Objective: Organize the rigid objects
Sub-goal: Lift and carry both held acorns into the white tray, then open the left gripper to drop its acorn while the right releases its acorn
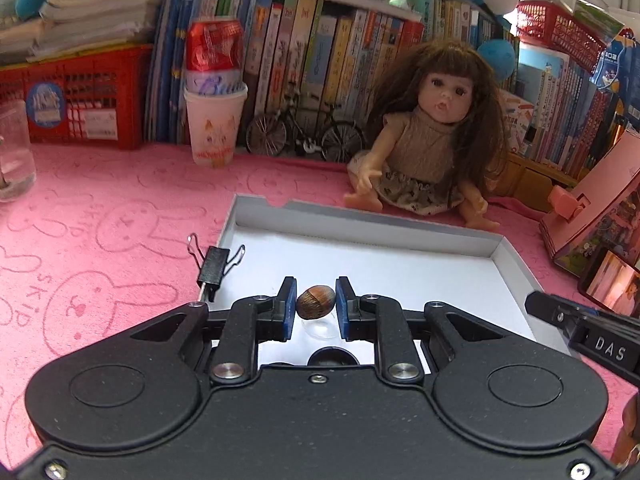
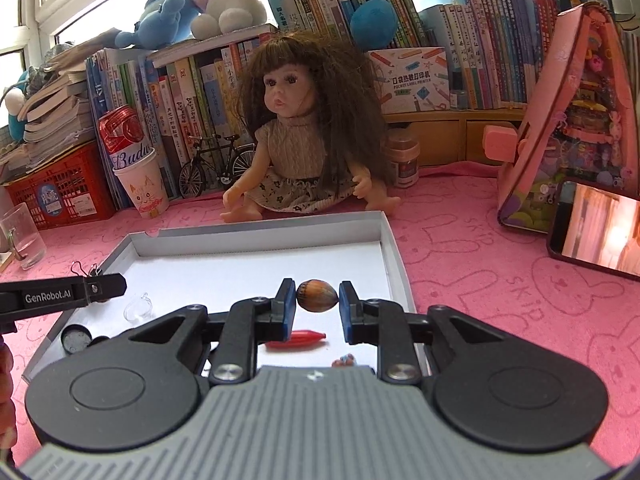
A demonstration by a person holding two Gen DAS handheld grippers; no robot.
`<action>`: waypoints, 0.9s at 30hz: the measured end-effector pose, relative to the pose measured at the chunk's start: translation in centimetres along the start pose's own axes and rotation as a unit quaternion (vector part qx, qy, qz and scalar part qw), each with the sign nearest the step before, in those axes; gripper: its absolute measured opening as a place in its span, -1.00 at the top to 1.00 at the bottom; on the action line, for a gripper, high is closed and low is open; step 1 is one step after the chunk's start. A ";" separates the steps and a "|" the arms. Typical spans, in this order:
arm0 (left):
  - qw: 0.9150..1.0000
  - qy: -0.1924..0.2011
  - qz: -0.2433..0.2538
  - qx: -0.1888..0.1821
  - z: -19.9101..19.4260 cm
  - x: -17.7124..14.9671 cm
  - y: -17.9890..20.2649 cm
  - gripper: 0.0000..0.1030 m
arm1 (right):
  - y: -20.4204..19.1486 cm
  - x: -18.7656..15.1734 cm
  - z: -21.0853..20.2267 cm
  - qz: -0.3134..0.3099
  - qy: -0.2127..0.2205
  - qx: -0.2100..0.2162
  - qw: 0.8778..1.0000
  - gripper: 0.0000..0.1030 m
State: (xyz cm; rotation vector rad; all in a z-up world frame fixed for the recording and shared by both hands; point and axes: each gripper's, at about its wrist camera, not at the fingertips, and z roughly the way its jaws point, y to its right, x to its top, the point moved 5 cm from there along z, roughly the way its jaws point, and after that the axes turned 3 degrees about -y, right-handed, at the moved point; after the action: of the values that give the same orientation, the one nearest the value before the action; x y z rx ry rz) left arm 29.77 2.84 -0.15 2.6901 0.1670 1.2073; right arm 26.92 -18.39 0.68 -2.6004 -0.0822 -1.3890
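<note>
Left gripper point(image 1: 316, 302) clamps a hazelnut point(image 1: 315, 301); right gripper point(image 2: 317, 302) clamps another nut point(image 2: 317, 295), both above the white box lid point(image 2: 390, 248).

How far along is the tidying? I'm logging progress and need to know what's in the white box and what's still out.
Done: a red capsule-shaped piece, a clear dome and a dark round disc already lie in the white box. In hand: the left gripper and right gripper each pinch a brown nut above it. Left: releasing both nuts, perhaps moving the black binder clip at the box's edge.
</note>
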 end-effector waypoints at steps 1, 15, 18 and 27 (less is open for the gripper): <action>1.000 -0.011 -0.009 -0.007 0.2 0.3 -0.1 0.63 | 0.1 0.4 0.2 0.002 -0.005 0.002 1.000 0.47; 0.999 -0.035 0.009 0.005 3.6 2.4 0.1 0.63 | -0.4 1.5 4.2 -0.005 -0.063 0.004 0.998 0.46; 0.999 -0.040 0.010 0.012 4.1 2.0 -0.3 0.63 | -0.4 1.2 4.7 -0.004 -0.068 0.001 0.998 0.46; 0.999 -0.047 0.007 0.015 4.9 1.2 -0.8 0.63 | 0.0 -0.1 5.8 -0.004 -0.081 -0.008 0.997 0.46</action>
State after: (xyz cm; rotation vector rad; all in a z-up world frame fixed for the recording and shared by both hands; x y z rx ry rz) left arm 34.25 3.21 -2.64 2.7729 0.1537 1.0869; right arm 31.62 -17.21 -2.50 -2.7252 -0.1048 -1.1840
